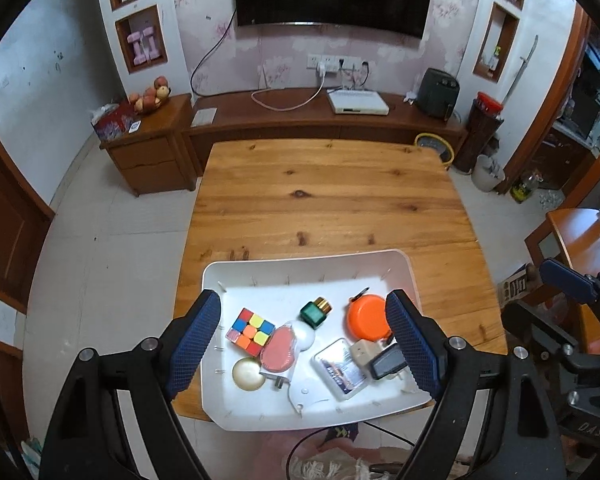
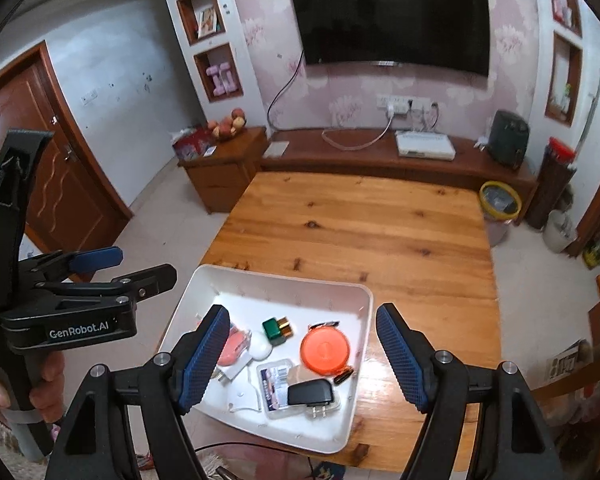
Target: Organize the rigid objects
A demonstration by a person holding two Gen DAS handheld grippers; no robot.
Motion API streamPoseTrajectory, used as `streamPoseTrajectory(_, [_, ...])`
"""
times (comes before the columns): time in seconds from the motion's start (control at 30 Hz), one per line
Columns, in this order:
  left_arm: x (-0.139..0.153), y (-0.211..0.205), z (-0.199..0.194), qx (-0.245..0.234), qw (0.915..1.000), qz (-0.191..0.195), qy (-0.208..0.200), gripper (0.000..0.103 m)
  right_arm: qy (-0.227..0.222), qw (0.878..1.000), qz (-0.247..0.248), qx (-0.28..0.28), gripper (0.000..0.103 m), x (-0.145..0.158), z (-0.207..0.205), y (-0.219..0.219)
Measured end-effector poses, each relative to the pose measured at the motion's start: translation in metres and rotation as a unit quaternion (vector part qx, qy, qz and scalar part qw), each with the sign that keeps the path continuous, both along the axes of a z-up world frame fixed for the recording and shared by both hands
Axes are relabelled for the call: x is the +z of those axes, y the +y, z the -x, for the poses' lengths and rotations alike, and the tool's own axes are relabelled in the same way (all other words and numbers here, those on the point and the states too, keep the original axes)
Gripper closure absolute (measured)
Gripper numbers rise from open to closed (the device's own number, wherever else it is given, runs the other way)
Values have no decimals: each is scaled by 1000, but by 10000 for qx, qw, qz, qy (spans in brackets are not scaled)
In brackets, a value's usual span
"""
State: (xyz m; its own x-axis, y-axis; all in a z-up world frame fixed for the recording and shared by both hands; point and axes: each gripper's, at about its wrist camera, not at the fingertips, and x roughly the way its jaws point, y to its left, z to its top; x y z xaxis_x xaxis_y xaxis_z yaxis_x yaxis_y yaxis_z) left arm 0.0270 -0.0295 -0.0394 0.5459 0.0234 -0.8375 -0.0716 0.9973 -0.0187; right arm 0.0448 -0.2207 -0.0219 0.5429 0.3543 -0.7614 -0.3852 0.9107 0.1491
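A white tray (image 1: 260, 270) sits at the near edge of the wooden table (image 1: 324, 192). In it lie a colour cube (image 1: 250, 332), a green bottle with a gold cap (image 1: 317, 312), an orange round tape measure (image 1: 367, 318), a pink and white charger (image 1: 280, 350), a round cream disc (image 1: 247, 374), a clear plastic box (image 1: 340, 368) and a black plug adapter (image 1: 386, 362). My left gripper (image 1: 304, 344) is open and empty above the tray. My right gripper (image 2: 300, 360) is open and empty above the tray (image 2: 356, 360) too, over the black adapter (image 2: 310, 394) and tape measure (image 2: 325, 350).
The far half of the table (image 2: 360, 220) is bare wood. A low wooden TV cabinet (image 1: 300, 120) stands behind it, with a side cabinet (image 1: 148, 148) at the left. A yellow-rimmed bin (image 2: 499, 200) stands at the table's far right corner.
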Motion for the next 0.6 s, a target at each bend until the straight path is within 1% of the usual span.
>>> streamPoseTrajectory(0.13, [11, -6, 8, 50, 9997, -174, -155, 16, -102, 9999, 20, -106, 23, 14, 6, -4])
streamPoseTrajectory(0.23, [14, -10, 13, 40, 9995, -234, -212, 16, -165, 9997, -28, -160, 23, 21, 12, -7])
streamPoseTrajectory(0.47, [16, -10, 21, 106, 9995, -204, -212, 16, -336, 9990, 55, -288, 23, 31, 26, -6])
streamPoseTrajectory(0.6, [17, -10, 26, 144, 9994, -202, -240, 16, -295, 9990, 23, -326, 23, 31, 29, -7])
